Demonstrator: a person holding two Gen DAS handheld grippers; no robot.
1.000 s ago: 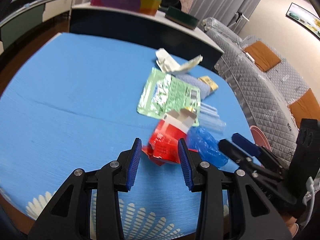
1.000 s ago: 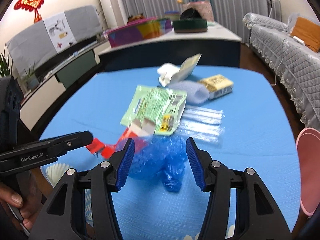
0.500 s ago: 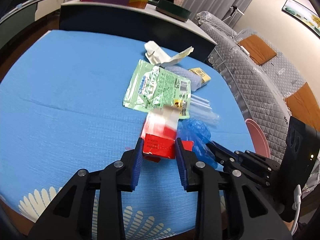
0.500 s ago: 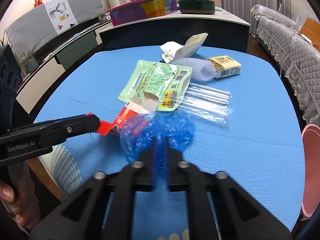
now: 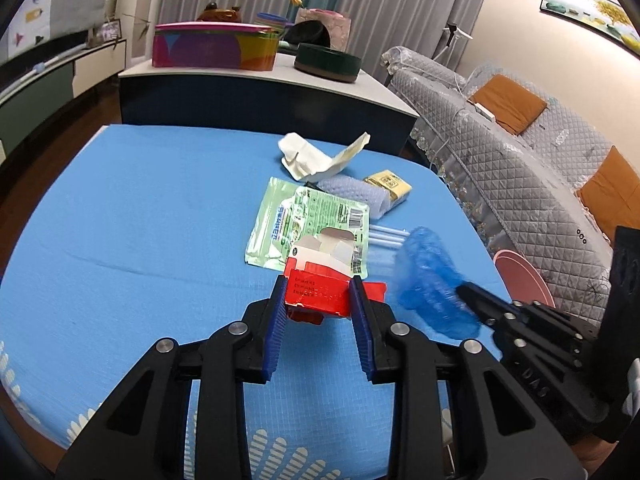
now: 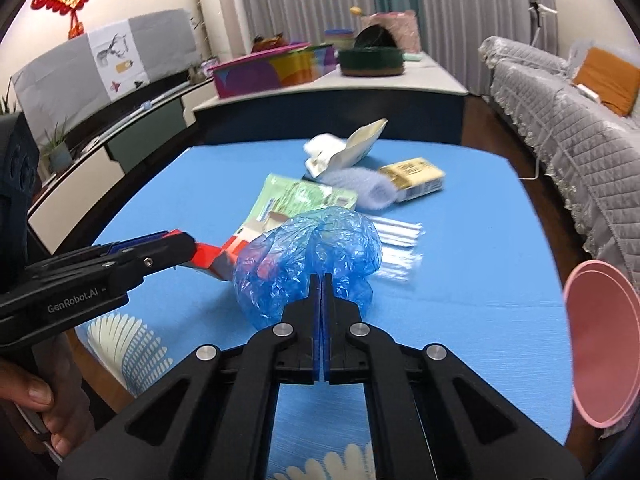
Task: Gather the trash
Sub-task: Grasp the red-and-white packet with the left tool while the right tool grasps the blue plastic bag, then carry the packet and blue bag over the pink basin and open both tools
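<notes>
On the surface (image 5: 140,216), the pouch (image 5: 308,220) lies before the torn wrapper (image 5: 316,158); the small box (image 5: 388,186) is right of it, the straws (image 6: 396,236) nearer.

I can read just one marking: "GenRobot.AI" in pale letters on the black side of the left gripper (image 6: 188,246), seen from my right wrist camera. Print on the red carton (image 5: 316,292) and green pouch (image 5: 308,220) is too small for me.

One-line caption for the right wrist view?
Right gripper pinches a crumpled blue plastic bag above the blue table; pink bin at right.
</notes>
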